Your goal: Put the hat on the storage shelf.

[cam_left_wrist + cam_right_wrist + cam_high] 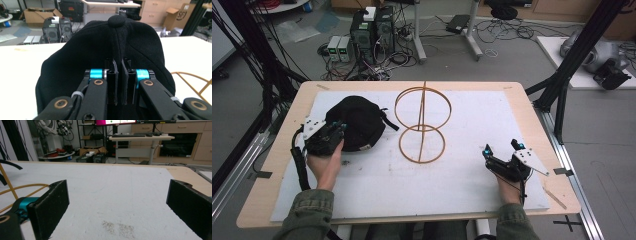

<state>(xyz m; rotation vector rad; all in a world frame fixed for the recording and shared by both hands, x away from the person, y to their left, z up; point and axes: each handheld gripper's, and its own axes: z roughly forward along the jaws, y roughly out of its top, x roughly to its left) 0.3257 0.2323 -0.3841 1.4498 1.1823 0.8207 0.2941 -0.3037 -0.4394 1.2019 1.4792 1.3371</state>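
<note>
Cap: a black cap point(354, 122) lies on the left part of the white mat point(472, 175), its top button point(117, 21) facing up and away in the left gripper view; a dark strap trails from its right side toward the wire stand.
Left gripper: the left gripper point(339, 129), held in the person's left hand point(328, 162), sits at the cap's near-left edge; in its own view the two jaws are pinched together on a fold of the cap's black fabric point(119, 75).
Wire stand: an orange wire stand point(422, 122), two rings on an upright rod, stands just right of the cap at the mat's centre.
Right gripper: the right gripper point(503, 148), in the person's right hand point(508, 190), rests on the mat's right side, well apart from the cap; its jaws stand wide apart with nothing between them.
Table: a light wooden table point(532, 107) carries the mat; computer towers point(372, 32) and cables sit on the floor beyond.
</note>
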